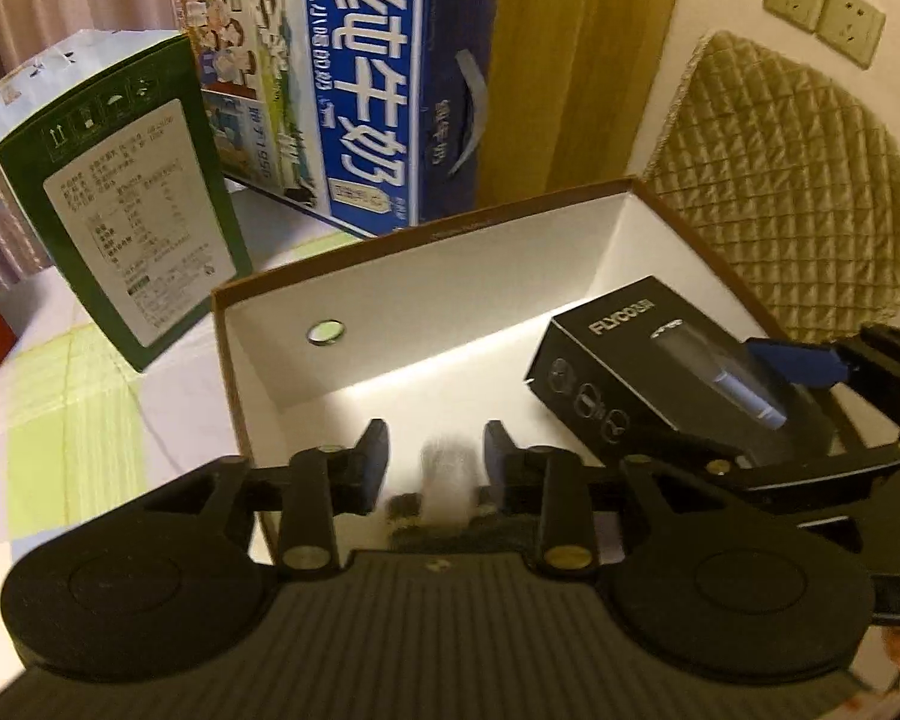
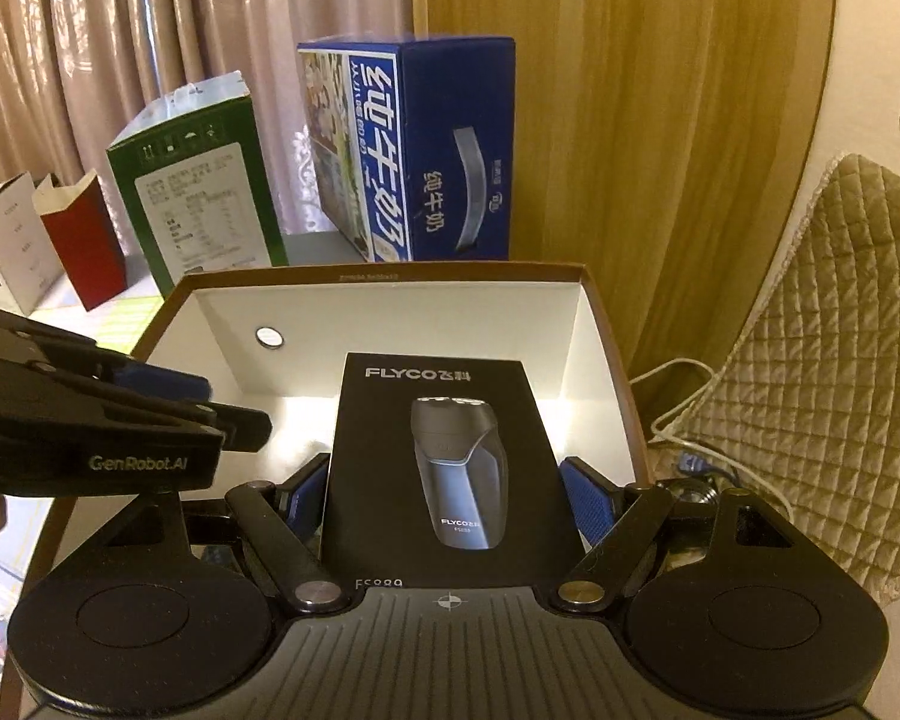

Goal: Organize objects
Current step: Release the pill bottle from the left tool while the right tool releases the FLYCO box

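L claw [image 1: 432, 462] ajar – R claw [image 2: 444, 495] wide, both angled down

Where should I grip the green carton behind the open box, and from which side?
Grip the green carton across its narrow labelled end face, near the top, coming from the open box's side. It stands upright, slightly tilted, and its top is clear; the blue milk carton crowds its right.

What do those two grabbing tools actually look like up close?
Both are matte black plastic. The left gripper and right gripper each have two round discs, brass-coloured pivot pins, a ribbed centre plate and blue fingertip pads. The left one's side reads GenRobot.AI.
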The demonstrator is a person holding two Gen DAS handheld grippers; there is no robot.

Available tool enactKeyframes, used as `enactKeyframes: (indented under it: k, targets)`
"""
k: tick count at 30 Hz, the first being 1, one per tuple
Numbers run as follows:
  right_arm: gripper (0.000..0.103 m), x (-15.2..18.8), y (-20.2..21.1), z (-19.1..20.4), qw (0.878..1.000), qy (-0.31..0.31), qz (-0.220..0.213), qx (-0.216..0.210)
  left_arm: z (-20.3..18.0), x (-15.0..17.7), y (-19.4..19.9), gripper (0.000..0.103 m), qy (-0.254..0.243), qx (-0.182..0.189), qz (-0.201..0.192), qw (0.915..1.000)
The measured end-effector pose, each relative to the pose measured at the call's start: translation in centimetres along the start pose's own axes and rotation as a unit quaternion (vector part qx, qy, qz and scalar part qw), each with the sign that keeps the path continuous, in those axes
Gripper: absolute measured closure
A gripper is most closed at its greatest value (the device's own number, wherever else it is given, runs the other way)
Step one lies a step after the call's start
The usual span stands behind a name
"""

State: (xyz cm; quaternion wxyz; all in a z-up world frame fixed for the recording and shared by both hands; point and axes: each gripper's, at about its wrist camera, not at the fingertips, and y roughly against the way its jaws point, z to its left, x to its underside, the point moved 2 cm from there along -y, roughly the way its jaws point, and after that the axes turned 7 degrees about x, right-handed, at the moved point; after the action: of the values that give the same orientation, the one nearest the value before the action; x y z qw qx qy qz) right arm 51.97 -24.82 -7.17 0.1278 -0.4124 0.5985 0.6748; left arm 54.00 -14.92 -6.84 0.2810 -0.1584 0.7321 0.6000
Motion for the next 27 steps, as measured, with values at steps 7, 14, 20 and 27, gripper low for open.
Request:
enactKeyframes:
  k: [7,14,20,27]
  targets:
    - [0.026,-0.2,-1.2,-0.1,1.000,0.002,-0.006,0.011,0.8,-0.3,0.1,0.056,-0.003,-0.002,0.005,1.0000]
    - [0.026,-0.5,-0.3,-0.5,1.000,-0.002,-0.014,0.003,1.1,0.0,0.5,0.049,-0.003,0.006,0.010,0.9999]
    - [0.026,0.4,1.9,-1.2,1.000,-0.020,-0.013,-0.008,0.6,0.6,2.1,0.036,-0.010,0.012,0.002,0.9999]
    - [0.026,2.0,5.3,-2.0,0.999,-0.044,-0.014,-0.020,-0.3,1.9,4.7,0.029,-0.011,0.021,-0.009,0.9997]
